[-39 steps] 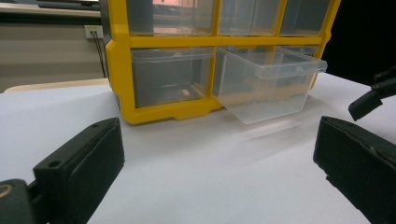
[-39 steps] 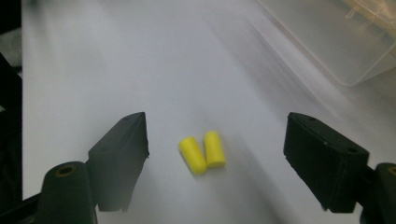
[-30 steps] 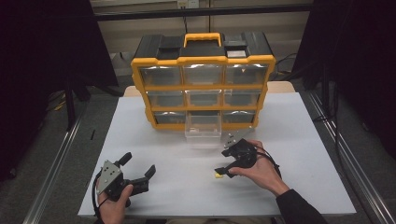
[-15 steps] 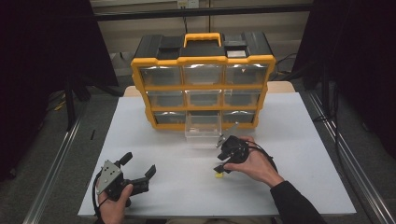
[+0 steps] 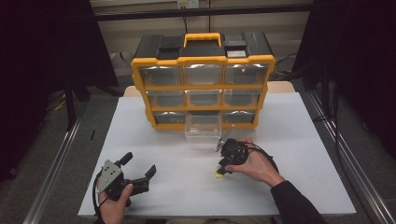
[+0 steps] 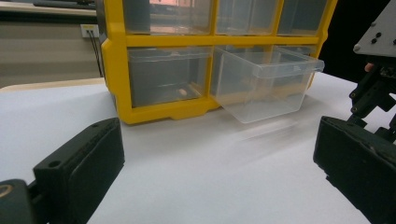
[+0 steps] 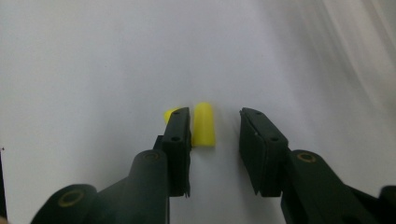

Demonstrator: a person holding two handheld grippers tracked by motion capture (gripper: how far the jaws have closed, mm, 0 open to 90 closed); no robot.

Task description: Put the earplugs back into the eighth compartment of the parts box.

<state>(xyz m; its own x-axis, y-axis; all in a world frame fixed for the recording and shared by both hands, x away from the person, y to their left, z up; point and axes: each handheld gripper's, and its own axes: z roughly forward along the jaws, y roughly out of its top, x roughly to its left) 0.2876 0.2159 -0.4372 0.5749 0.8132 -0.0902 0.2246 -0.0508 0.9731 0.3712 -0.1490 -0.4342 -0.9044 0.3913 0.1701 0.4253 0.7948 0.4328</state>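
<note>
your right gripper (image 7: pixel 215 133) points down at the white table sheet (image 5: pixel 289 140), and its jaws have just been closing around a small yellow foam earplug (image 7: pixel 203 124) that lies between them. the left pad sits just beside the plug, perhaps touching it, while a clear gap stands between the plug and the right pad, so nothing is clamped yet and the plug rests on the sheet. a second yellow piece (image 7: pixel 170 113) peeks out behind the left jaw, just outside the gap. in the high view your right hand (image 5: pixel 254 163) holds the tool in front of the clear plastic drawer (image 5: pixel 203 129), which is pulled out of the bottom row of the yellow and black 9-drawer organiser (image 5: pixel 203 79), and the yellow plug shows under the gripper tips. your left gripper (image 5: pixel 140 170) rests low near the front left of the sheet, well apart from the other, its jaws spread wide with nothing between them, facing the organiser and the pulled drawer.
</note>
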